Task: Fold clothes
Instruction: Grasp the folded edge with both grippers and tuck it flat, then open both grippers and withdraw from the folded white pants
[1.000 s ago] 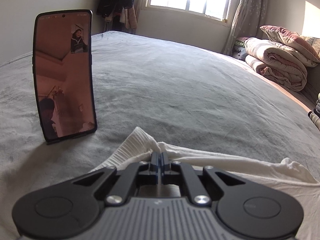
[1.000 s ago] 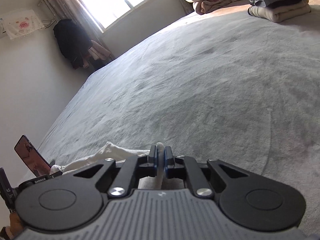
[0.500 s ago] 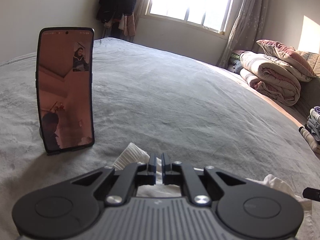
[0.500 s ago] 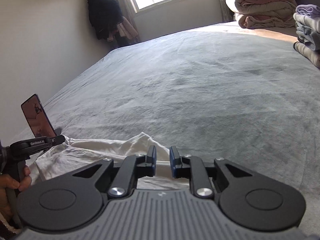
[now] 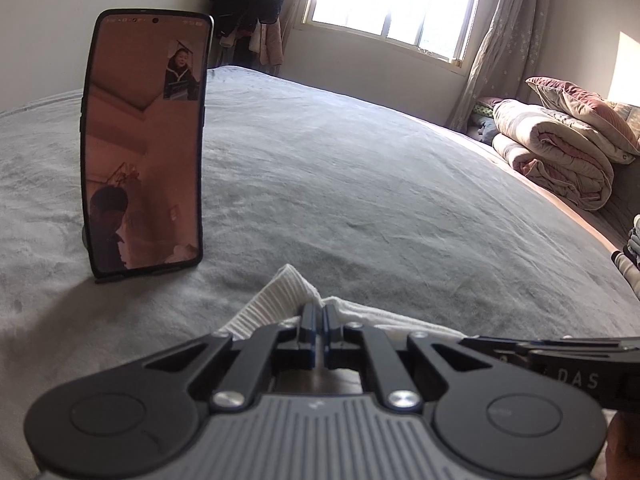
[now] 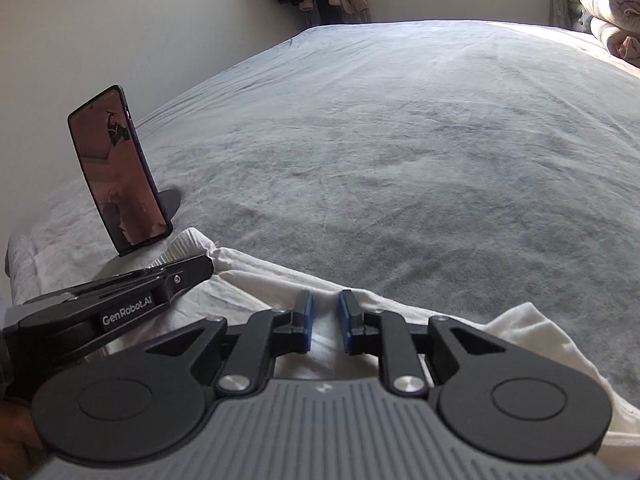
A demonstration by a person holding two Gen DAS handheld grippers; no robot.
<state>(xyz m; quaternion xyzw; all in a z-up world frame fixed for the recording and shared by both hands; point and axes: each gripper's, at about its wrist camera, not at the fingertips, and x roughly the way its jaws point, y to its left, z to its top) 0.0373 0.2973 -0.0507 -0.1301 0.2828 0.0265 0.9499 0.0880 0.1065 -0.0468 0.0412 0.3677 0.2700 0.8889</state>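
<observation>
A white garment [image 5: 276, 300] with a ribbed hem lies crumpled at the near edge of the grey bed. My left gripper [image 5: 320, 311] is shut, and the ribbed hem bunches at its fingertips. In the right wrist view the same cloth [image 6: 272, 276] spreads under both tools. There the left gripper [image 6: 206, 268] comes in from the left with its tip on the puckered edge. My right gripper [image 6: 326, 312] is open by a narrow gap, low over the cloth's far fold, with fabric showing between its blue pads [image 6: 306, 322]. Its black body [image 5: 560, 360] crosses the left wrist view at right.
A phone [image 5: 144, 148] stands upright on a stand just left of the garment, also in the right wrist view [image 6: 120, 176]. The grey bed cover [image 5: 360, 180] stretches far ahead. Rolled quilts [image 5: 560, 152] and stacked folded clothes [image 5: 634, 248] sit at the right side.
The right gripper let go of the white cloth, opened, and swung left until it sits close beside the left gripper. The left gripper's jaws parted slightly, then shut on the ribbed hem again.
</observation>
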